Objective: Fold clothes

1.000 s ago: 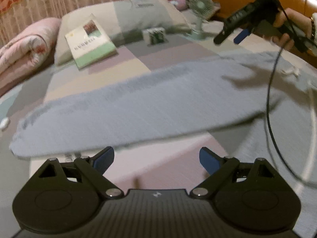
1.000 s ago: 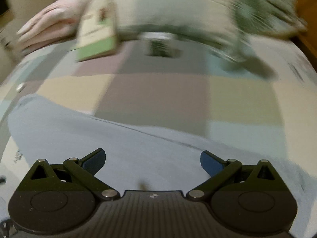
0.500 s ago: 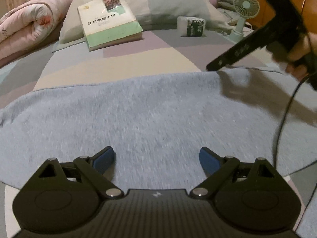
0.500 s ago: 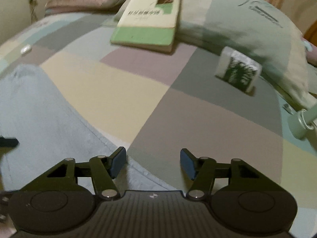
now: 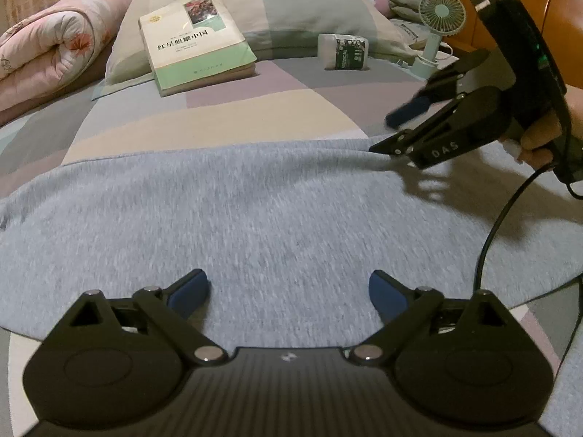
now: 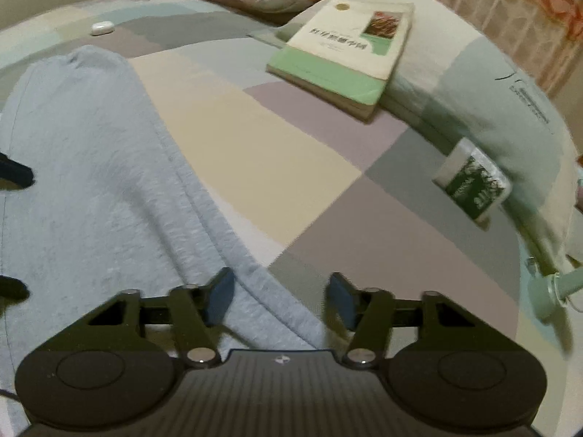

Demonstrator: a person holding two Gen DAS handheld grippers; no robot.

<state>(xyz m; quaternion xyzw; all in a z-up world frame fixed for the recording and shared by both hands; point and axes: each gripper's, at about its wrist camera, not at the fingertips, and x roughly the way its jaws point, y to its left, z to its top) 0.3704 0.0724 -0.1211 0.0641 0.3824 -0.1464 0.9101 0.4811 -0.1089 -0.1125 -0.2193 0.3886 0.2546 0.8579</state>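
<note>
Grey-blue garment [image 5: 255, 211] lies spread flat on the patchwork bed [image 5: 255, 116]. Left tool [image 5: 288, 293] spread wide above the cloth, gripping nothing. Right tool [image 6: 278, 296] closing on the garment's hemmed edge [image 6: 262, 284]; pads not yet pressing.

Left wrist view: sat low and close over grey garment [image 5: 277, 218], angled down, faced pillow [image 5: 291, 3] and book [image 5: 195, 36]. Right wrist view: same closeness, at garment's far hem [image 6: 233, 233], tilted, looked across patchwork bedsheet [image 6: 255, 153]. Shared by both: garment, book [image 6: 349, 51], pillow, small green packet [image 5: 346, 52], fan [image 5: 437, 29].
</note>
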